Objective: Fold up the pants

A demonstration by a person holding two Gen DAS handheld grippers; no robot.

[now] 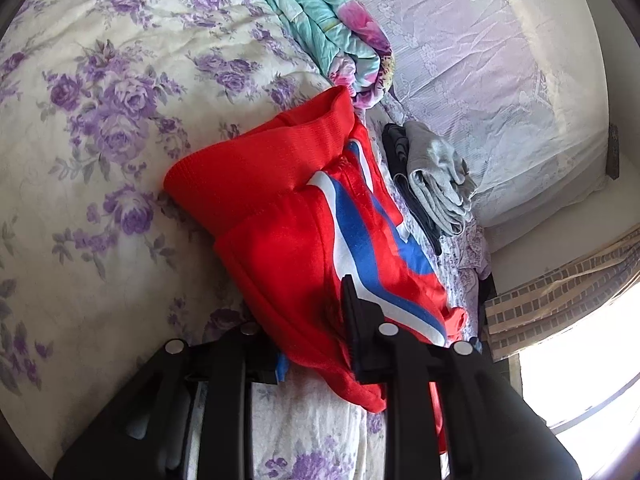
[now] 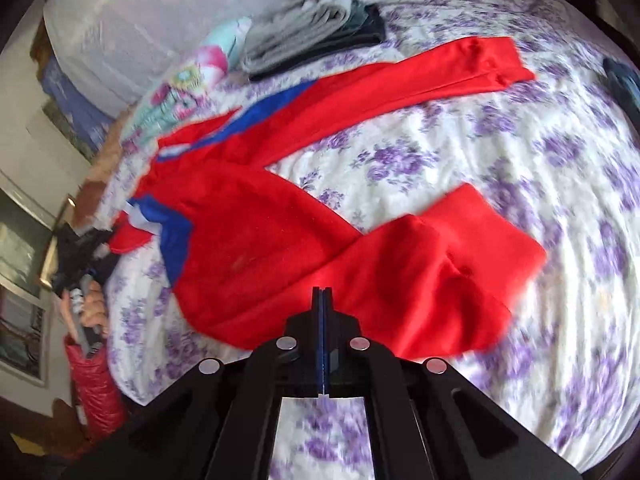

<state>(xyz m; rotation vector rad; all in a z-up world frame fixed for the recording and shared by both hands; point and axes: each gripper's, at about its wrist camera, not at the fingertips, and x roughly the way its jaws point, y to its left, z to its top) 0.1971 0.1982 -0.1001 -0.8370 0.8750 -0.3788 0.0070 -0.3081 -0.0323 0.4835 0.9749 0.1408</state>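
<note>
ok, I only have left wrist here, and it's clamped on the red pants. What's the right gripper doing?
Observer: The right gripper is shut, jaws together, with no cloth showing between them. It points at the near leg.
Operator: Legs stacked yet?
Observer: No. They splay in a V, and the far leg runs out toward the folded grey stack.
Operator: Near leg flat?
Observer: Not quite. A fold line crosses it partway along.
</note>
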